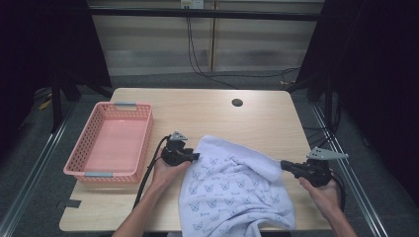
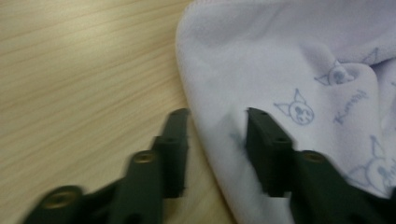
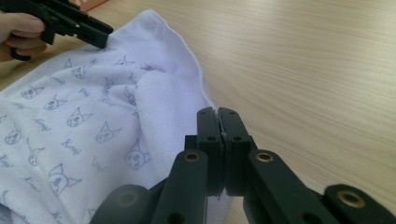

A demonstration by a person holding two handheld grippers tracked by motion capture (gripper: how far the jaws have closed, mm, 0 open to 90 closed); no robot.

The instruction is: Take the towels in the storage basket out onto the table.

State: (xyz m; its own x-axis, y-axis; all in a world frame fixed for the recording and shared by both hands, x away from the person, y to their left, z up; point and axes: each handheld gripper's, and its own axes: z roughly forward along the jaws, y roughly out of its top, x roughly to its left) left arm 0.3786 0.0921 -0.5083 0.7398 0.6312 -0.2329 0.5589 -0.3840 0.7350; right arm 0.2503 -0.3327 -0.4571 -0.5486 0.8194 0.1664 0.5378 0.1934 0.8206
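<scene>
Your towel point(image 1: 232, 190) ran off the bottom edge; your left gripper point(image 2: 217, 122) was blurred at its base.

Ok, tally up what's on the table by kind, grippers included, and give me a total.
Towel, white with a blue cat-face print: 1
Basket, pink plastic: 1
Grippers, black two-jaw: 2, the left gripper and the right gripper, both at the towel's edges
Total: 4
</scene>
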